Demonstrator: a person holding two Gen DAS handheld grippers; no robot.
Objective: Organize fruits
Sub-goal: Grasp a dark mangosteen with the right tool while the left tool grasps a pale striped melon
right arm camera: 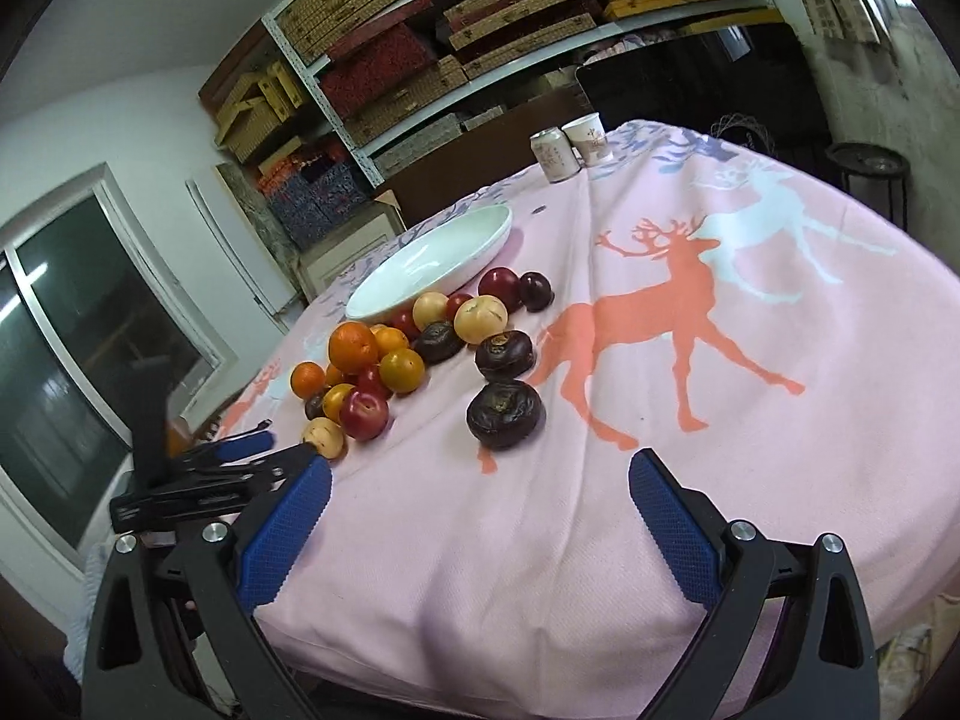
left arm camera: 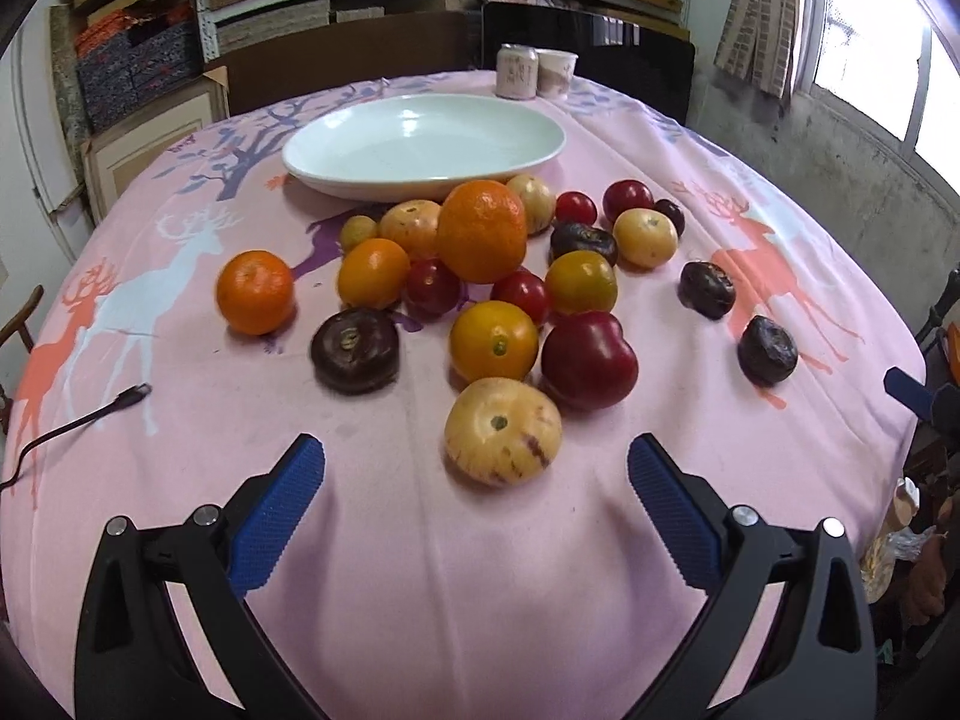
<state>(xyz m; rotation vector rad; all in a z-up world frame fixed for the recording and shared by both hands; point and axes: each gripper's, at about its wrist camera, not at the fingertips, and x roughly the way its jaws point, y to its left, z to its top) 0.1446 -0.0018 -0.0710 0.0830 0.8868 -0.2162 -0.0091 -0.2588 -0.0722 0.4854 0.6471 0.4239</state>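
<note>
Nothing is sorted yet: my plate (left arm camera: 540, 150) sits bare mid-tabletop, fruits (left arm camera: 492, 342) loose beside it, both jaws spread, holding nothing.

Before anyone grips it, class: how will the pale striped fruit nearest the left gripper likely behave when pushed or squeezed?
The pale striped fruit looks round and sits loose on the tablecloth, so a push probably rolls it. Its smooth skin may slip between the fingers. It is probably soft enough to bruise.

Home storeroom; box-laden shelves (right arm camera: 456, 60) behind cloth-covered table (right arm camera: 750, 420)
</note>
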